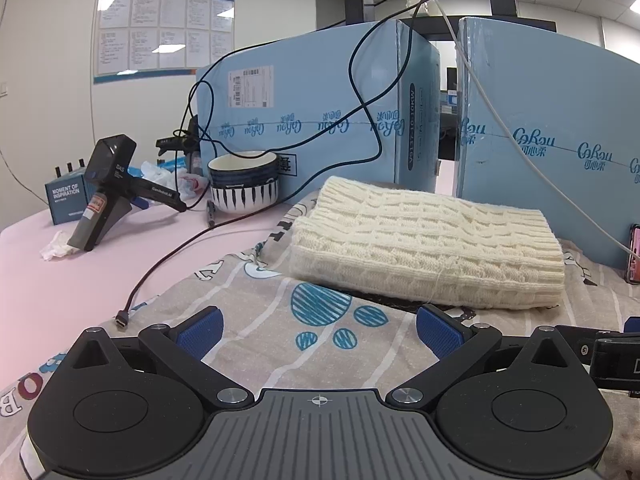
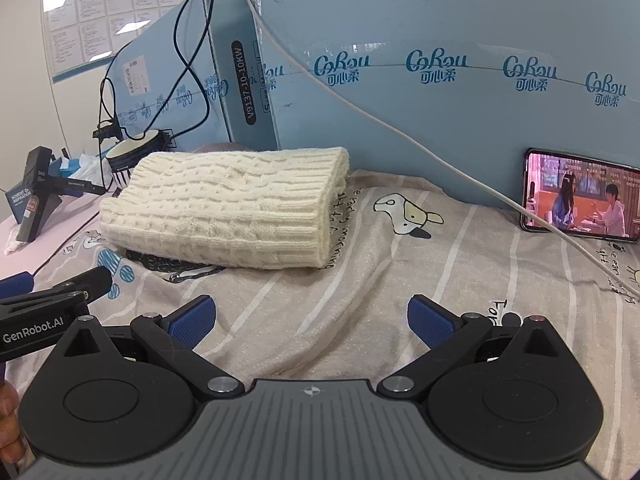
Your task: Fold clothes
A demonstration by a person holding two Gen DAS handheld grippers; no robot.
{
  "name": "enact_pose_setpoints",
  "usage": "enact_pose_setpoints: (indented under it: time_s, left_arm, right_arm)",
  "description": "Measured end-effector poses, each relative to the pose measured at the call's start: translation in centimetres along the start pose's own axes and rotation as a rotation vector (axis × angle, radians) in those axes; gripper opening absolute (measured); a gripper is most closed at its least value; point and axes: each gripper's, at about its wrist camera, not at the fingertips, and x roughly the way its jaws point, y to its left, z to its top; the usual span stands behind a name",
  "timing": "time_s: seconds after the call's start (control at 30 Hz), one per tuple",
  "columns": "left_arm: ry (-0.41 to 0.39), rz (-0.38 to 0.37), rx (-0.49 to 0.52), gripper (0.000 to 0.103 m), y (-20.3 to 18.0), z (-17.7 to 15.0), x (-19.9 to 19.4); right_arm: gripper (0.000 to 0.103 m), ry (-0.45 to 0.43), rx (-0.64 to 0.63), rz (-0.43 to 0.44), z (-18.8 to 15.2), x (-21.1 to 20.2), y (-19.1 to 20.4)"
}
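Note:
A cream cable-knit sweater (image 1: 424,244) lies folded into a thick rectangle on a beige patterned sheet (image 1: 256,320). It also shows in the right wrist view (image 2: 236,208), left of centre. My left gripper (image 1: 320,334) is open and empty, low over the sheet, just in front of the sweater. My right gripper (image 2: 310,324) is open and empty, over the sheet (image 2: 360,280) in front of the sweater's right end. The left gripper's finger shows at the left edge of the right wrist view (image 2: 72,284).
Tall light-blue cardboard boxes (image 1: 320,104) stand behind the sweater. A phone (image 2: 580,196) playing video leans on the right box. A striped bowl (image 1: 244,180), a black device on a stand (image 1: 108,188), a small blue box (image 1: 68,196), crumpled tissue and loose cables (image 1: 168,256) sit on the pink tabletop at left.

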Motion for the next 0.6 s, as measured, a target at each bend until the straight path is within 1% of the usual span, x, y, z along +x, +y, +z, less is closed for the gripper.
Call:
enact_pose_setpoints:
  time_s: [0.1, 0.27, 0.4, 0.43, 0.53, 0.6]
  left_arm:
    - [-0.018, 0.003, -0.008, 0.103, 0.1, 0.0, -0.3]
    - [-0.078, 0.027, -0.017, 0.103, 0.0, 0.1, -1.1]
    - [-0.128, 0.050, -0.022, 0.103, -0.2, 0.2, -1.7]
    - [-0.132, 0.051, -0.024, 0.103, -0.2, 0.2, -1.8]
    - [-0.138, 0.052, -0.031, 0.103, -0.1, 0.3, -1.8]
    - [-0.141, 0.048, -0.031, 0.103, -0.1, 0.2, -1.9]
  right_arm:
    - [0.103, -0.040, -0.008, 0.018, 0.1, -0.5, 0.1]
    - [0.103, -0.141, -0.068, -0.013, 0.1, -1.0, 0.9]
    - [0.103, -0.165, -0.103, -0.021, 0.1, -0.9, 1.4]
    - [0.103, -0.172, -0.105, -0.016, 0.0, -1.0, 1.4]
    - [0.103, -0.243, -0.096, 0.000, -0.3, -1.9, 1.3]
    - [0.103, -0.272, -0.106, 0.012, -0.5, -2.3, 1.4]
